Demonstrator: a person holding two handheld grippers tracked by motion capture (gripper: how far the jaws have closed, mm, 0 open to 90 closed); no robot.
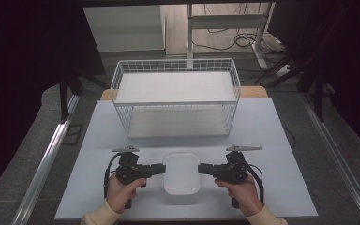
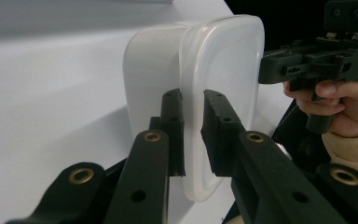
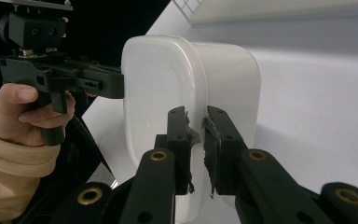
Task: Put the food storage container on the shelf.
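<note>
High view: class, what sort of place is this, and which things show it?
Probably a lab or recording workspace, not a home: a table bearing just a wire basket and a white container, trailing floor cables, dark curtains.

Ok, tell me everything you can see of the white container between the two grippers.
The white container is a shallow rounded-rectangle tub of translucent, plastic-looking material with a thin flared rim. It sits flat near the front edge of the table, before the wire basket. The left gripper pinches its left rim and the right gripper its right rim, fingers shut on the lip. Contents cannot be told.
</note>
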